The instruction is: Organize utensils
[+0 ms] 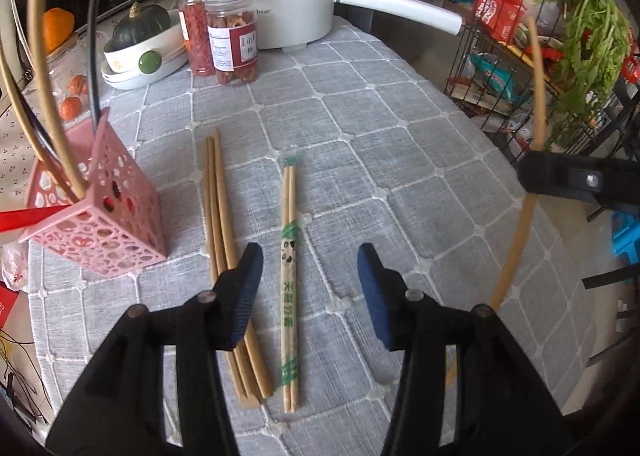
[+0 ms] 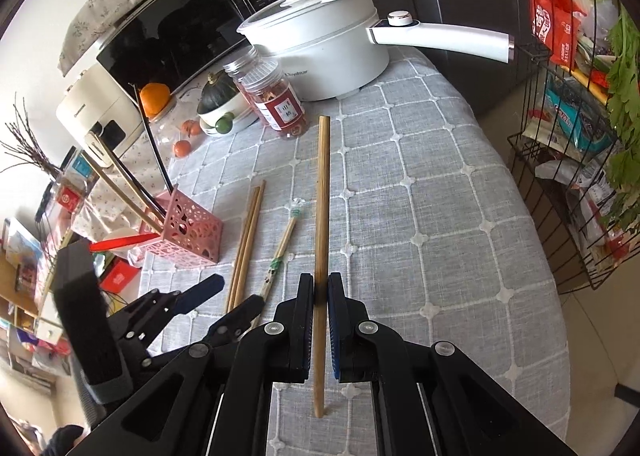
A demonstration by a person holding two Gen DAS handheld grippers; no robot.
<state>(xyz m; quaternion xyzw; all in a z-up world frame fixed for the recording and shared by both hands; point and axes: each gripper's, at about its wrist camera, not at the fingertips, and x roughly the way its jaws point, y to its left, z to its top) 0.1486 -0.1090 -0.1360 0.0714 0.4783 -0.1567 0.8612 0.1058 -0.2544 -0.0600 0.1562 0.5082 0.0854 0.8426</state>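
- Clamping a bare chopstick (image 2: pixel 322 192), the right gripper (image 2: pixel 321 296) has its jaws narrowed tight on it about a third of the way up from its near end.
- Chopstick runs between the pads along the gripper's line, far tip toward the jars (image 2: pixel 280 96), near end sticking out behind the jaws, lifted off the cloth.
- Same stick shows at the right edge of the left wrist view, held by the black fingers (image 1: pixel 576 176).
- Left gripper (image 1: pixel 310 288) hangs over the table (image 1: pixel 400 136), jaws about half spread, nothing between the pads.
- Wrapped pair (image 1: pixel 289 276) in its green-printed sleeve lies flat on the cloth right below the gap between the left jaws, not touched.
- Loose chopsticks (image 1: pixel 218 216), a small bundle, lie flat just left of the wrapped pair, roughly parallel to it; left finger overlaps their near part in view, contact cannot tell.
- Pink holder (image 1: pixel 116 224) stands left of the bundle near the table edge, perforated walls, already carrying tan and dark sticks plus a red utensil (image 1: pixel 24 218) poking out sideways.
- White pot (image 2: pixel 320 56) with long handle sits at the far end of the table; jars just in front of it.
- Bowl with squash (image 1: pixel 140 36) left of the jars.
- Wire rack (image 2: pixel 568 136) with packets and greens stands off the table's right side.
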